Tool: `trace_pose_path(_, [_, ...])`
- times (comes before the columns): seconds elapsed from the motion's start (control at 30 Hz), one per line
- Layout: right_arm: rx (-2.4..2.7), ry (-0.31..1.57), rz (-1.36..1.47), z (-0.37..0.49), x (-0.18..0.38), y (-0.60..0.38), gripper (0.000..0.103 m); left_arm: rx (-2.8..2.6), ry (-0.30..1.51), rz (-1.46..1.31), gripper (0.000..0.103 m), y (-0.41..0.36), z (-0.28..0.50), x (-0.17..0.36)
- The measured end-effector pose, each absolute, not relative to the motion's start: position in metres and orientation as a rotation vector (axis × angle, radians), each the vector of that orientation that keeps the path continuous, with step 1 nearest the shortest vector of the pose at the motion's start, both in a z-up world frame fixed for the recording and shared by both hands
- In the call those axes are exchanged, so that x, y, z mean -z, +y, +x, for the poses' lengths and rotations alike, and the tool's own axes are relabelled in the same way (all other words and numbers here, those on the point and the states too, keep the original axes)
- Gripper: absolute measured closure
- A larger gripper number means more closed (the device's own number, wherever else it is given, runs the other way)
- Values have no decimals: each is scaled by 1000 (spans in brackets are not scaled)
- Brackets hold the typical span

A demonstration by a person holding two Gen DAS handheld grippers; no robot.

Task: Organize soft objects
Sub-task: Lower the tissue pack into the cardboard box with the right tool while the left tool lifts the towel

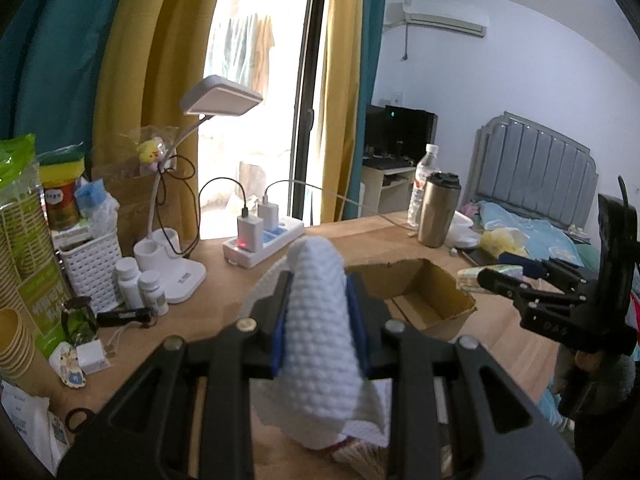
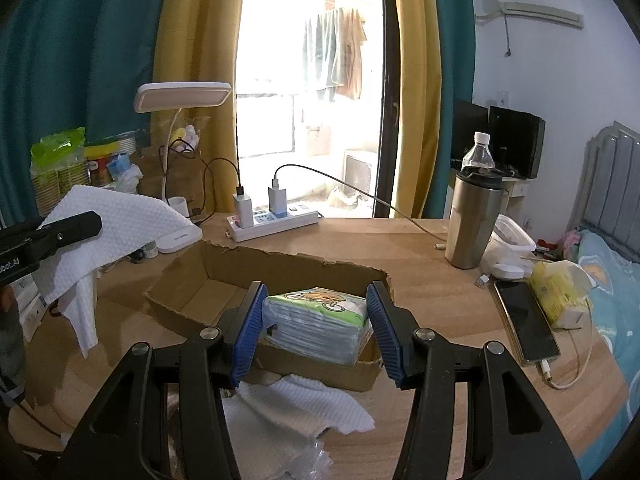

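Note:
My left gripper is shut on a white textured cloth and holds it above the wooden desk, left of an open cardboard box. The cloth and the left gripper also show in the right wrist view. My right gripper holds a green-and-white tissue pack between its blue pads, over the near edge of the box. In the left wrist view the right gripper grips the pack above the box's right side. Another white cloth lies on the desk below.
A desk lamp, power strip with chargers, steel tumbler, water bottle, phone and yellow tissue pack stand around the box. A white basket, pill bottles and paper cups crowd the desk's left.

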State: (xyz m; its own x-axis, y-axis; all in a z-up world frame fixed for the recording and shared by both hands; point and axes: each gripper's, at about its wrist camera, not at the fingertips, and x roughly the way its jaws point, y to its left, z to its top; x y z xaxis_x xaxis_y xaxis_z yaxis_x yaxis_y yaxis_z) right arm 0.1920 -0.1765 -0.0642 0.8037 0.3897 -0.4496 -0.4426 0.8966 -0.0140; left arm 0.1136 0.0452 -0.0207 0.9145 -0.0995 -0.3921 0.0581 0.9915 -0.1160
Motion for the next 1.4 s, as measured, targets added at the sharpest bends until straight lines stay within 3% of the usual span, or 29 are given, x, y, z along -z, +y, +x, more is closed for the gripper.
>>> trace_pose_path(0.4, [-474, 507, -111, 230, 72, -173, 48, 69, 447, -111, 75, 49, 158, 21])
trace_pose_path(1.17, [-497, 587, -93, 274, 98, -166, 48, 80, 579, -120, 75, 50, 229, 71])
trace_pose_path(1.4, [-471, 624, -101, 283, 108, -163, 46, 87, 680, -136, 69, 50, 248, 93])
